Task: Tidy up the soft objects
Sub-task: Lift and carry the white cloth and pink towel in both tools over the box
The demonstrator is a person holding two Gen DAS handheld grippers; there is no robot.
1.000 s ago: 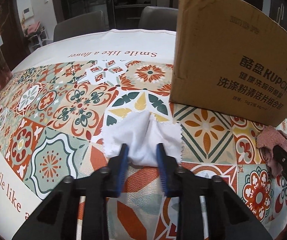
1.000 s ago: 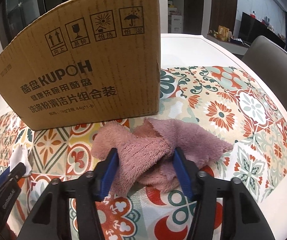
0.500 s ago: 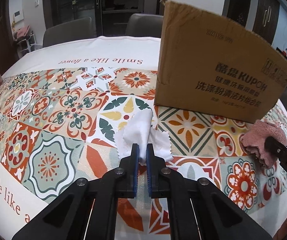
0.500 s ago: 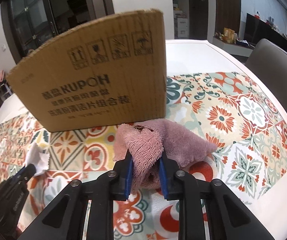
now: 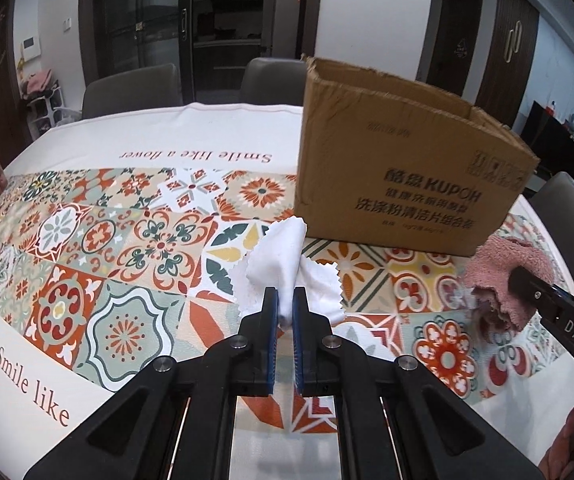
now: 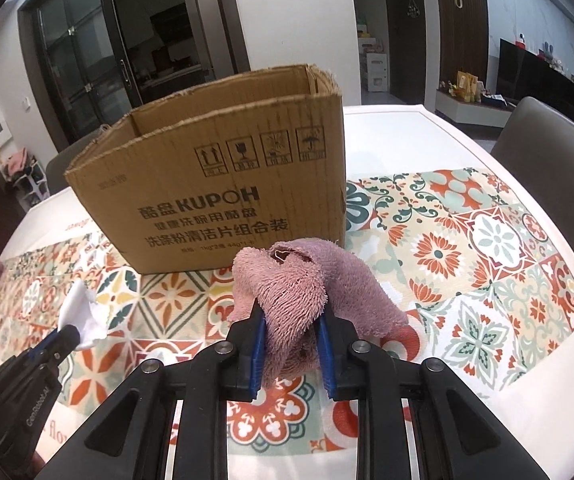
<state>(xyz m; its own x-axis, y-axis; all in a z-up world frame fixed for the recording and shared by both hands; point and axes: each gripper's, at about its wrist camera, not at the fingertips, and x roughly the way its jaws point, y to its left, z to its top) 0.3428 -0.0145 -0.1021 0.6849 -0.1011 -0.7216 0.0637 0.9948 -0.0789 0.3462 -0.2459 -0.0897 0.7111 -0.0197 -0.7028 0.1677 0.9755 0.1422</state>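
Looking from the left, we see the left claw (image 5: 283, 306) clamped tight on a bunched white cloth (image 5: 283, 264), which rises off the patterned worktop (image 5: 87, 248) in front of the open cardboard box (image 5: 399, 184). Farther right, the right claw (image 6: 291, 340) pinches a fluffy pink towel (image 6: 299, 280), its jaws having just been closing around the thick wad between them. That towel hangs lifted just before the box's right corner.
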